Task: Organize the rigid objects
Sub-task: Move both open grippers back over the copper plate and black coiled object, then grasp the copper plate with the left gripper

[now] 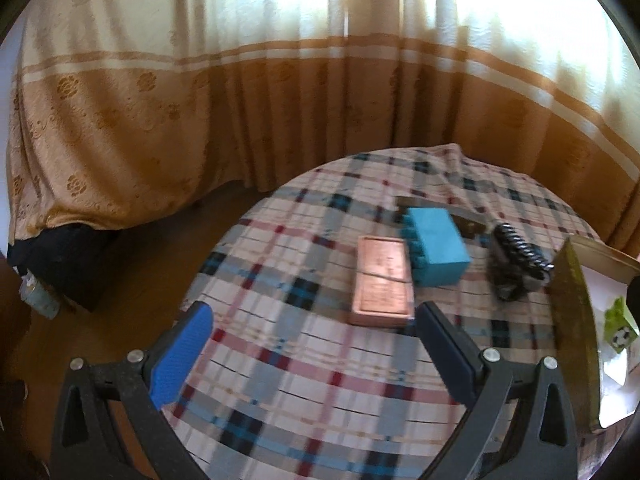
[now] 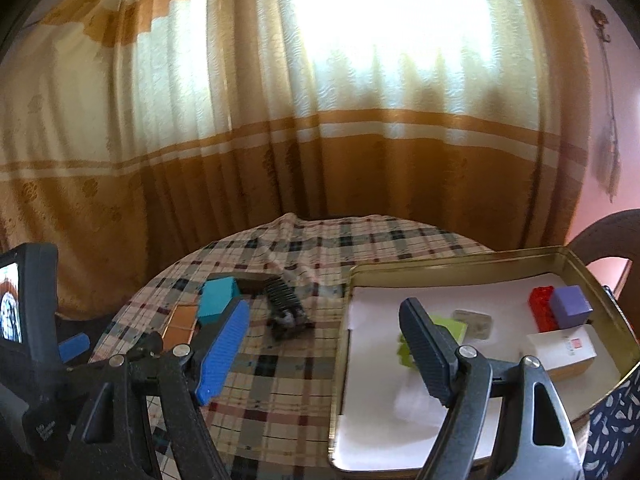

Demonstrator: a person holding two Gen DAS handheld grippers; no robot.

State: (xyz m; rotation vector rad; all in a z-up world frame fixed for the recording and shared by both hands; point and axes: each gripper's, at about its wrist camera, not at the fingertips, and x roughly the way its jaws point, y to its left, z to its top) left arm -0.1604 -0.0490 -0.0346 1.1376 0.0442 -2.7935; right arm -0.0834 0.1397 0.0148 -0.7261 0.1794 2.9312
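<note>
A flat copper-coloured box [image 1: 384, 280] lies on the plaid tablecloth, with a turquoise block [image 1: 436, 246] leaning on its far right corner. A black ribbed object [image 1: 516, 260] sits to their right. My left gripper [image 1: 314, 308] hovers open just short of the copper box, with nothing between its pads. In the right wrist view my right gripper [image 2: 324, 306] stands open and holds nothing, above the left edge of a gold tin tray [image 2: 460, 266]. The turquoise block [image 2: 218, 298] and the black ribbed object [image 2: 286, 308] lie beyond its blue finger.
The tray holds a red brick [image 2: 542, 308], a purple block [image 2: 570, 306], a white box [image 2: 560, 350] and a green item [image 2: 452, 330] on white paper. The round table [image 1: 300, 400] stands close to orange curtains. A chair back [image 2: 608, 236] is at the right.
</note>
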